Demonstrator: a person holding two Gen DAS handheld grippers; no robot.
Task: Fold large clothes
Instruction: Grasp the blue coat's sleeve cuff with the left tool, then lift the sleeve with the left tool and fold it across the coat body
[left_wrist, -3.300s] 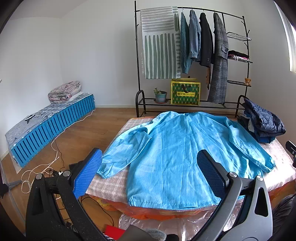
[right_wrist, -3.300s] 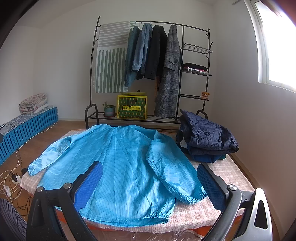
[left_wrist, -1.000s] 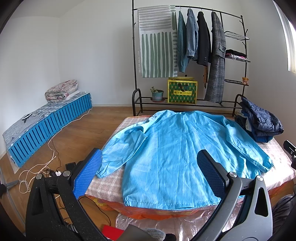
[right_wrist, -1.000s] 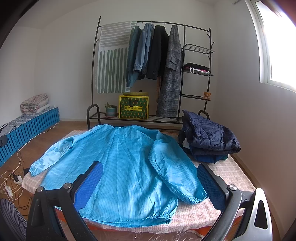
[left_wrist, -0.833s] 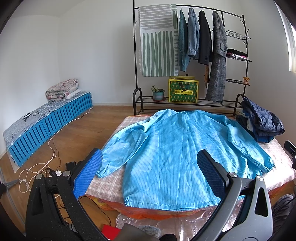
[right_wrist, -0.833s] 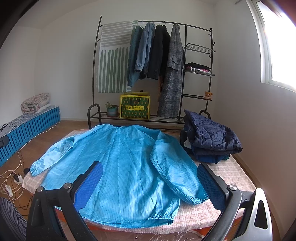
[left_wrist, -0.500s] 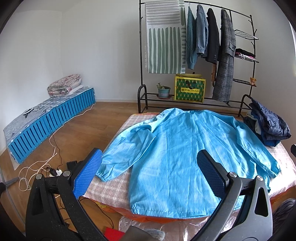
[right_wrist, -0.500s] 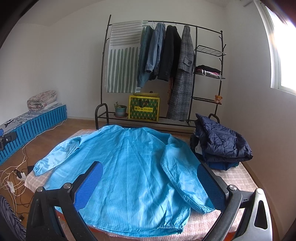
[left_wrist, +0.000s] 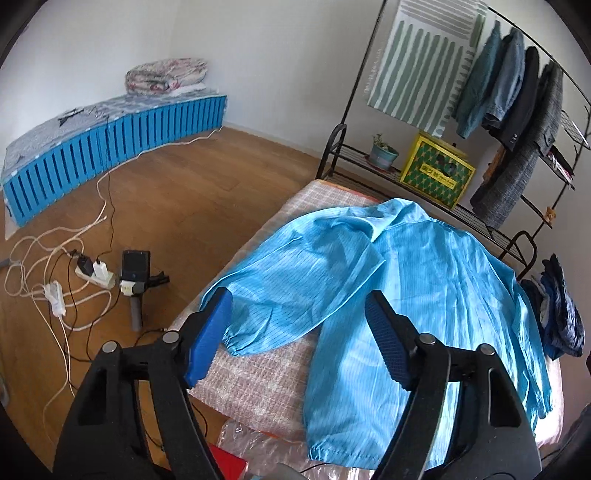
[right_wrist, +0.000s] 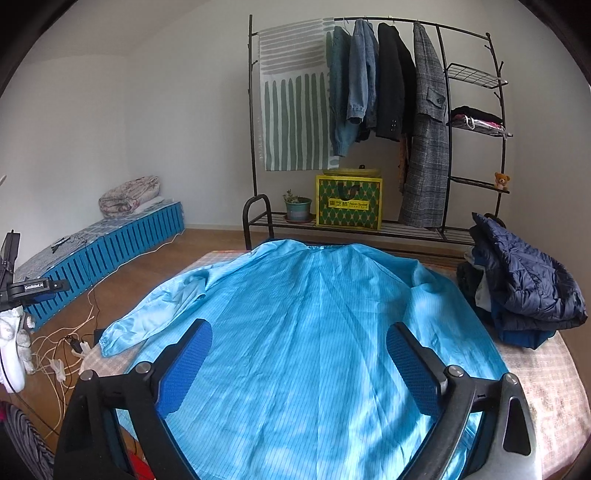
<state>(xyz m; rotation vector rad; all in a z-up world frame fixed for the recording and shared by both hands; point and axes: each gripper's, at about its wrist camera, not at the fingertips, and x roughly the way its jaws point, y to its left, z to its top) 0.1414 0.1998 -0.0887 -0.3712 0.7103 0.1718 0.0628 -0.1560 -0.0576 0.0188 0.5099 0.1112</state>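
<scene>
A large bright blue jacket (left_wrist: 424, 277) (right_wrist: 314, 314) lies spread flat, back up, on a bed with a checked cover (left_wrist: 258, 380). Its left sleeve (left_wrist: 295, 280) lies angled across the cover, and the sleeve's cuff (left_wrist: 236, 341) is near the bed's left edge. My left gripper (left_wrist: 297, 306) hovers just above that sleeve near the cuff. Its jaws are closing, and the blue pads (left_wrist: 207, 339) are clear of the cloth. My right gripper (right_wrist: 299, 332) hangs over the jacket's lower back. Its jaws are also closing a little, and nothing is pinched between them.
Folded dark blue puffer jackets (right_wrist: 524, 288) sit on the bed's right side. Beyond the bed stands a black clothes rack (right_wrist: 369, 110) with hanging coats and a yellow box (right_wrist: 347, 203). Cables and a power strip (left_wrist: 92, 273) lie on the wooden floor at left. A white-gloved hand (right_wrist: 13, 350) shows at the left edge.
The left gripper swung left and down toward the left sleeve, and its jaws narrowed. The right gripper moved forward over the jacket's lower part, its jaws slightly narrower.
</scene>
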